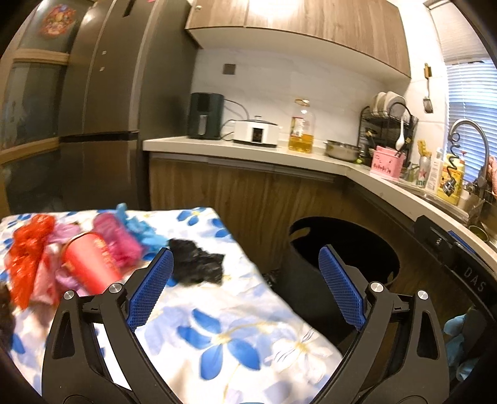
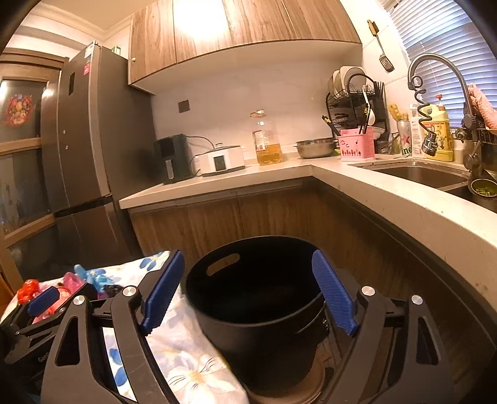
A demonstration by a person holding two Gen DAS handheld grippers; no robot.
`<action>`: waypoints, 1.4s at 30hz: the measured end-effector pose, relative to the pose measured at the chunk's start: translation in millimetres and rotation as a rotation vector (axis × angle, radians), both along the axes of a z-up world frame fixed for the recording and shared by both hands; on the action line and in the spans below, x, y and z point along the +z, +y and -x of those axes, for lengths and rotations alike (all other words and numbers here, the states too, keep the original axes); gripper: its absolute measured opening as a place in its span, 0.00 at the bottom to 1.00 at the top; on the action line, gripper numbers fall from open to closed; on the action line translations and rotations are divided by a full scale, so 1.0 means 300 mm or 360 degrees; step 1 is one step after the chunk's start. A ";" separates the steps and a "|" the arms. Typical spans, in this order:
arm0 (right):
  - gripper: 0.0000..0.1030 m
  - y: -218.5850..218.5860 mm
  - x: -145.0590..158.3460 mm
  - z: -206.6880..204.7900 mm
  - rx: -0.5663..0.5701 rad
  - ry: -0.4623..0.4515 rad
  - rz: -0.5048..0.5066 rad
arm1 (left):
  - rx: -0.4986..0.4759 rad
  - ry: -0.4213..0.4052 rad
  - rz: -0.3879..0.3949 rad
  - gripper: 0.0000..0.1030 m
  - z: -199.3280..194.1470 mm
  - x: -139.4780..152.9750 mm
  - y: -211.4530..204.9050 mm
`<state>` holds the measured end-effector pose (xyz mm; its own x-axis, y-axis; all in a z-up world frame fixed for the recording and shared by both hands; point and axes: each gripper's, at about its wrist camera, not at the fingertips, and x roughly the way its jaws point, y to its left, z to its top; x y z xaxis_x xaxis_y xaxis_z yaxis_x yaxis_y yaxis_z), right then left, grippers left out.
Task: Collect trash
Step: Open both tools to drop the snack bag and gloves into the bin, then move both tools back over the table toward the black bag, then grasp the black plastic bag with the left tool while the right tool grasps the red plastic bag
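Both pairs of fingers stand wide and empty, so a drop looks done and the next pick is due. Beyond the left gripper (image 1: 245, 290) the trash (image 1: 77, 258) lies on the desk (image 1: 236, 338); the right gripper (image 2: 248, 292) frames the black bin (image 2: 257, 310).

Wood cabinets (image 2: 217, 28), steel fridge (image 2: 93, 140), blinds (image 2: 441, 37)

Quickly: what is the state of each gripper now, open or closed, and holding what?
Left gripper: open, holding nothing.
Right gripper: open, holding nothing, above the black bin.
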<state>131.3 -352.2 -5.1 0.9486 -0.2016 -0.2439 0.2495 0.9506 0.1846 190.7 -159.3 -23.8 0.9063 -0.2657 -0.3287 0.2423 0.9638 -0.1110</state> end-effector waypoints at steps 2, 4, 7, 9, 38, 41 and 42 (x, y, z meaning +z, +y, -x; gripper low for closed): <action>0.80 0.031 0.000 0.019 0.0013 -0.0004 0.0000 | 0.0044 -0.0003 -0.0010 0.90 0.028 -0.003 0.035; 0.80 0.060 0.000 0.035 0.0030 -0.0009 -0.0009 | 0.0092 -0.0009 -0.0025 0.90 0.055 -0.002 0.069; 0.80 0.108 -0.001 0.059 0.0068 -0.0013 -0.0019 | 0.0135 -0.0011 -0.0035 0.90 0.093 -0.006 0.116; 0.80 0.142 -0.004 0.070 0.0099 -0.0012 -0.0019 | 0.0166 -0.0019 -0.0043 0.90 0.117 -0.010 0.147; 0.80 0.670 -0.137 -0.022 0.0694 0.0126 -0.0021 | 0.1140 0.0056 -0.0199 0.90 0.276 -0.139 0.898; 0.80 0.717 -0.145 -0.048 0.0731 0.0140 0.0006 | 0.1111 0.0168 -0.0107 0.90 0.231 -0.152 0.952; 0.80 0.727 -0.147 -0.055 0.0739 0.0142 0.0011 | 0.1099 0.0205 -0.0072 0.86 0.218 -0.158 0.969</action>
<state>147.9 -134.2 -49.3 0.9143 0.2369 -0.3284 -0.1875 0.9665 0.1750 125.4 131.6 -71.2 0.8158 0.3730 -0.4421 -0.4393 0.8967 -0.0541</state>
